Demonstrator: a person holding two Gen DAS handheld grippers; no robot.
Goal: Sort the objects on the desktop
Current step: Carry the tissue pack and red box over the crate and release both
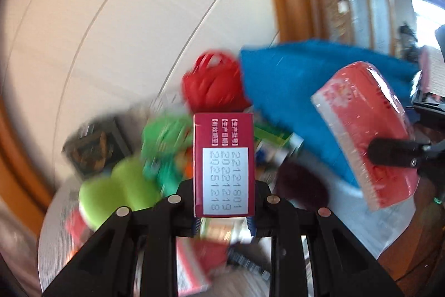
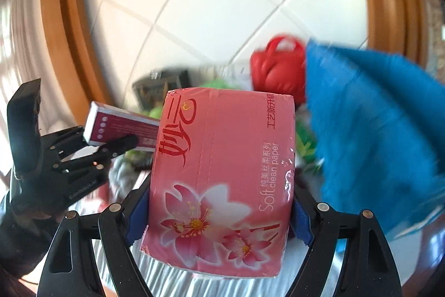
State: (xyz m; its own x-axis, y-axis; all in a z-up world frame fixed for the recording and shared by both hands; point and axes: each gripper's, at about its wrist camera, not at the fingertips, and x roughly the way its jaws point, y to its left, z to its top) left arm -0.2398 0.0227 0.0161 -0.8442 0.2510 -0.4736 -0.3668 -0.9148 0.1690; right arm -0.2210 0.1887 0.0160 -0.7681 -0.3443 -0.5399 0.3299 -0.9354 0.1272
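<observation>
My left gripper (image 1: 224, 202) is shut on a dark red carton (image 1: 224, 163) with printed date numbers and holds it raised above the clutter. It also shows in the right wrist view (image 2: 119, 127), far left, in the left gripper (image 2: 111, 146). My right gripper (image 2: 219, 219) is shut on a pink tissue pack (image 2: 222, 171) with flower print, held up in front of the camera. The same pack shows in the left wrist view (image 1: 367, 138) at the right, held by the right gripper (image 1: 389, 155).
A blue cloth (image 1: 289, 91) (image 2: 372, 130) hangs at the right. A red bag (image 1: 214, 82) (image 2: 278, 68), green items (image 1: 164, 146) and a dark box (image 1: 94, 146) lie blurred on the table below. A wooden frame (image 2: 66, 41) and white tiled wall (image 2: 222, 4) stand behind.
</observation>
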